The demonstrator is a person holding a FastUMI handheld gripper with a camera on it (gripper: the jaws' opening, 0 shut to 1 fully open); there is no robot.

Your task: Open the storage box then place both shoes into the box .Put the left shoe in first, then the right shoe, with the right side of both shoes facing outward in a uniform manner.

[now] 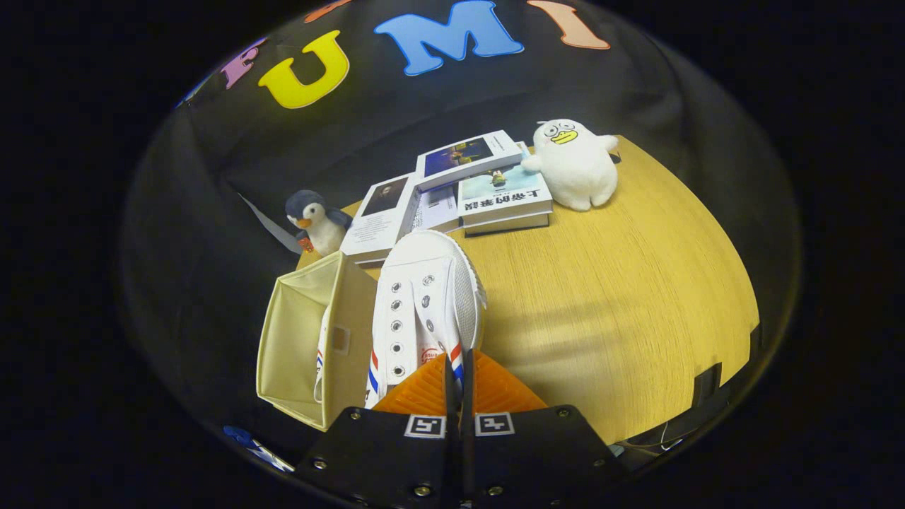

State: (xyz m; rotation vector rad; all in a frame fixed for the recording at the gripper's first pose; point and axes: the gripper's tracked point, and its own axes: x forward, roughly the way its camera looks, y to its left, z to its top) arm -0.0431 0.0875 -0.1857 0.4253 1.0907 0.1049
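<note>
A white canvas shoe point(424, 297) with red and blue stripes hangs from my gripper point(457, 367), whose fingers are shut on the rim of its heel collar; its toe points away from me. Just left of it stands the cream fabric storage box point(297, 339), open at the top, at the table's left edge. Inside the box, against its right wall, a sliver of another white shoe point(322, 353) with the same stripes shows. The held shoe is beside the box's right wall, above the table.
Several books point(452, 191) lie beyond the shoe on the wooden table point(622, 283). A penguin plush point(316, 220) stands behind the box and a white duck plush point(574, 162) sits right of the books.
</note>
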